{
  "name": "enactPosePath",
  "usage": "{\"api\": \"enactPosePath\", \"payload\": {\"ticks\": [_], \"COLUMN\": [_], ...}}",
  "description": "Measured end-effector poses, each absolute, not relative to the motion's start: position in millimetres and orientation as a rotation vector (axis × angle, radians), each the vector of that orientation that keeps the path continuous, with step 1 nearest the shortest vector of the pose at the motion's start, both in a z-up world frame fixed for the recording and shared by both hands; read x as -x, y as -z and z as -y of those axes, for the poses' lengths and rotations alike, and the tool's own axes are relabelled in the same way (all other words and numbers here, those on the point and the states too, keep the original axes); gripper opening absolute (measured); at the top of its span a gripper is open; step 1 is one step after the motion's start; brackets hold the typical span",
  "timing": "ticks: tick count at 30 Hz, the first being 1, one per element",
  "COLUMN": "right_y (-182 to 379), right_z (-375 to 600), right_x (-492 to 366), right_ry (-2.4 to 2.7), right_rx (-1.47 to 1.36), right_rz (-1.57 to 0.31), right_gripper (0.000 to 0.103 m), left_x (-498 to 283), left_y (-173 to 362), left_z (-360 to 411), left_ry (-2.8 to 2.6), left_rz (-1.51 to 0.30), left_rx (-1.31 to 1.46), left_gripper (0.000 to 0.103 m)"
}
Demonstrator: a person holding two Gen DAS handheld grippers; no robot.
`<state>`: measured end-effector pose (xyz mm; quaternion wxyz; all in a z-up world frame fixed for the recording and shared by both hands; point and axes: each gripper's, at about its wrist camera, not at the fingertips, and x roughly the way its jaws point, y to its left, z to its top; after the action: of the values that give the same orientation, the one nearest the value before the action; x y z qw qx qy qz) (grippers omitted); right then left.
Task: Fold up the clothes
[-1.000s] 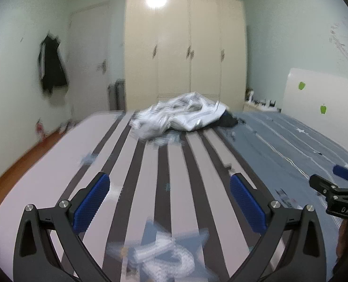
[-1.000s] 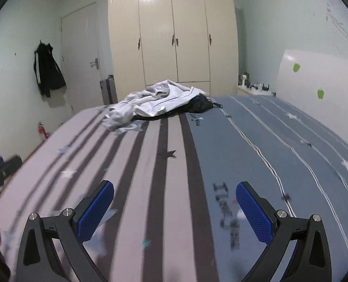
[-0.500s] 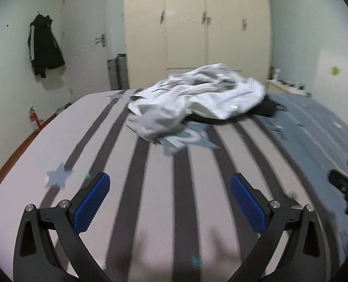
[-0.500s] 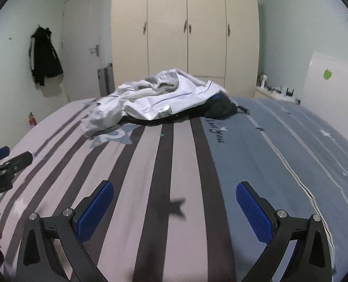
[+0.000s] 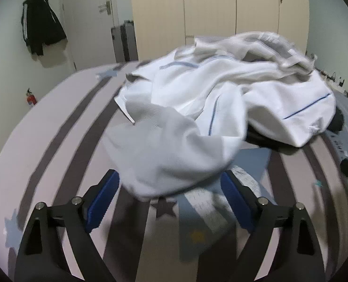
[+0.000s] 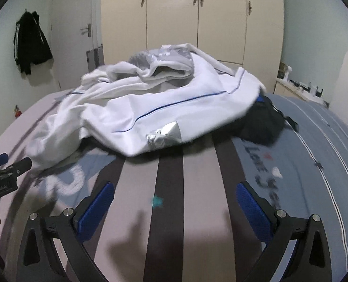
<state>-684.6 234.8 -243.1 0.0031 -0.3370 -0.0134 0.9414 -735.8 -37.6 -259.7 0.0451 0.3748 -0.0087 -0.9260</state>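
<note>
A crumpled white garment (image 5: pixel 209 108) with thin blue piping lies heaped on the striped bedspread (image 5: pixel 63 145). In the right wrist view the same white garment (image 6: pixel 164 103) covers part of a dark garment (image 6: pixel 261 124). My left gripper (image 5: pixel 170 199) is open, its blue pads on either side of the cloth's near fold, the fabric just at the fingertips. My right gripper (image 6: pixel 175 208) is open over bare bedspread (image 6: pixel 197 188), a short way in front of the pile. The left gripper's tip (image 6: pixel 9 166) shows at the left edge of the right wrist view.
A cream wardrobe (image 6: pixel 192 16) and a white door (image 6: pixel 75 30) stand behind the bed. A black jacket (image 5: pixel 41 21) hangs on the left wall. A small red extinguisher (image 5: pixel 31 97) sits on the floor. A shelf with small items (image 6: pixel 301 85) is at right.
Both grippers have moved forward along the bed toward the clothes pile, which now looms much larger. The left gripper's pads have reached the white garment's near fold. Both stay open.
</note>
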Motion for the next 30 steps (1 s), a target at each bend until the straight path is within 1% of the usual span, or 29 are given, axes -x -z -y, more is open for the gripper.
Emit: {"api": "enactPosePath", "payload": {"ticks": [3,5,6,7,8,10,11,13,16,21,22,23,24,25,26,28,30], "right_y": [251,257,261,264,268,275,278,284,294,306,307,308,310,311,312,308,303], "right_z": [-230,-224,-221,-217,-212,-204,-200,-193,-185,-178,-175,-170,-164,-156,-148,-146,-159], "right_x": [715,727,733,740,748,761,767,778,793,816,817,817,815,813,810,804,794], "right_ry": [-2.972,-2.989,-2.998,-3.004,-3.009,-3.014,-3.009,-2.981,-2.903,-2.807,-2.798,-2.801,-2.813,-2.819,-2.822,-2.826,-2.865], "right_rx": [1.053,1.062,1.068,1.082,1.102,1.142,1.160,1.193,1.251,1.288,1.289,1.294,1.296,1.296,1.295,1.259,1.260], "right_rz": [0.066,0.110,0.135,0.156,0.175,0.187,0.187,0.184,0.184,0.189,0.207,0.232,0.272,0.327,0.384,0.391,0.238], "right_gripper": [0.102,0.102,0.102,0.102,0.102,0.102,0.102,0.102,0.102,0.102,0.099,0.080,0.069,0.041,0.019,0.012,0.008], "left_x": [761,772,777,782,786,784,780,771,752,706,699,691,683,675,668,656,639], "left_y": [277,285,289,294,298,298,296,292,287,272,270,268,266,263,261,252,240], "left_z": [38,40,39,39,38,42,46,54,70,80,79,78,74,70,66,61,59], "left_ry": [2.795,2.786,2.785,2.783,2.781,2.813,2.838,2.885,2.948,3.072,3.093,3.114,3.133,3.153,3.173,3.215,3.233], "left_rz": [0.078,0.090,0.107,0.125,0.143,0.137,0.118,0.075,0.054,0.004,-0.001,-0.007,-0.028,-0.049,-0.071,-0.081,-0.101], "left_rx": [-1.204,-1.240,-1.271,-1.304,-1.336,-1.334,-1.322,-1.298,-1.267,-1.201,-1.200,-1.198,-1.200,-1.202,-1.204,-1.172,-1.160], "left_gripper": [0.083,0.076,0.063,0.046,0.040,0.022,0.019,0.013,0.010,0.009,0.009,0.009,0.009,0.009,0.009,0.009,0.009]}}
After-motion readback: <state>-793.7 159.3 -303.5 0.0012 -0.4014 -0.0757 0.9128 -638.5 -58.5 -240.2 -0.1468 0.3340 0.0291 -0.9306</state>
